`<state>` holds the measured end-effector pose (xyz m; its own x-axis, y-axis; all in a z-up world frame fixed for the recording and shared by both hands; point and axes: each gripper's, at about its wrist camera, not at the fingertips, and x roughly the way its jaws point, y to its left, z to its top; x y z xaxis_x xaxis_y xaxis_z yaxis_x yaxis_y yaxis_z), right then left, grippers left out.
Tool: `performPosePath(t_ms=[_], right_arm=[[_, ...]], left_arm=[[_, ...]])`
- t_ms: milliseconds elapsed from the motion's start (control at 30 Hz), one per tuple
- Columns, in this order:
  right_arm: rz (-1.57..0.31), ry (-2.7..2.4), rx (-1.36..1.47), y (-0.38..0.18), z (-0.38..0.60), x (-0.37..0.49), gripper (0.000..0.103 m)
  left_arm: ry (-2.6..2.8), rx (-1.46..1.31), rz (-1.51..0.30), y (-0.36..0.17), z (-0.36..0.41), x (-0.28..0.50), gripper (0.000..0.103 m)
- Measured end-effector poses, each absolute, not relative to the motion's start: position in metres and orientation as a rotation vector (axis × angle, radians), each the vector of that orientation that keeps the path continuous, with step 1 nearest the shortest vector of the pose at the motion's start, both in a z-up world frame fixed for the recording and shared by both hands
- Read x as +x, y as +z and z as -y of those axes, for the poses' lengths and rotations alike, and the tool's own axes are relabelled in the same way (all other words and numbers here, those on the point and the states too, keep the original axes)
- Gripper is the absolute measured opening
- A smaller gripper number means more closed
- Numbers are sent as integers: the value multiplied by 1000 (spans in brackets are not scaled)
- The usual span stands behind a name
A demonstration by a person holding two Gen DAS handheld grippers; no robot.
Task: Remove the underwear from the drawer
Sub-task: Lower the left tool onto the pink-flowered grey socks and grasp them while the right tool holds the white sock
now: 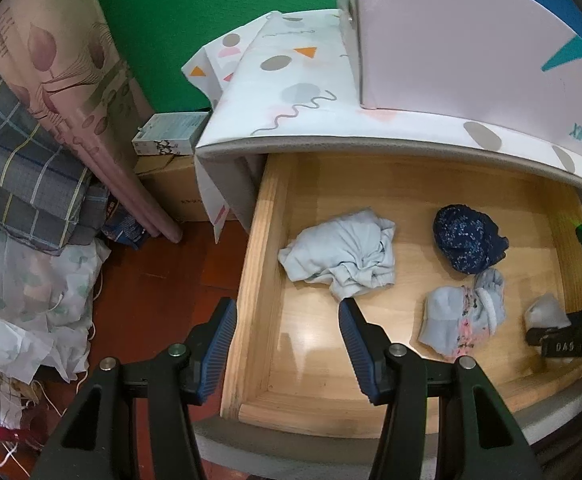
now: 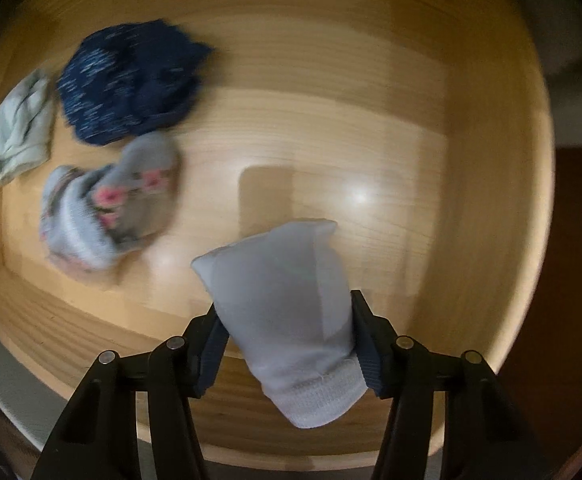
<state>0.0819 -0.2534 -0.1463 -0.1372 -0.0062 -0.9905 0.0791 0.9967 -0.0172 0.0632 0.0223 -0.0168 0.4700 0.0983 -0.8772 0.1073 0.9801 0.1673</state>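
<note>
Drawer point(image 2: 371, 120) clothes blur; right tongs point(image 2: 287, 332) half-hide pale bundle point(image 2: 283, 300).

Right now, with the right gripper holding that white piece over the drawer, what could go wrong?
1. The right gripper pinches the white garment only at its sides, and most of it bulges out between the fingers, so it may slip free on the lift.
2. The left gripper hangs open straddling the drawer's side wall; lowering it could knock the wood.
3. The right view is blurred, so the grip is hard to judge.
</note>
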Motion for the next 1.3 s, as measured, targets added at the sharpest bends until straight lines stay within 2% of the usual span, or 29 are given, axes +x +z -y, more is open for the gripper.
performPosePath(t_ms=[500,1067,1300], right_arm=[[-1709,-115,-11,-140,296,70,48],[-1677,-81,32,-122,284,58,50],[-1674,-68,45,-113,290,57,50]], left_arm=[[-209,326,-1212,-42,11,67,54],[-404,335,-1338,-68,95,79,54],[-381,288,-1392,-80,105,100,54]])
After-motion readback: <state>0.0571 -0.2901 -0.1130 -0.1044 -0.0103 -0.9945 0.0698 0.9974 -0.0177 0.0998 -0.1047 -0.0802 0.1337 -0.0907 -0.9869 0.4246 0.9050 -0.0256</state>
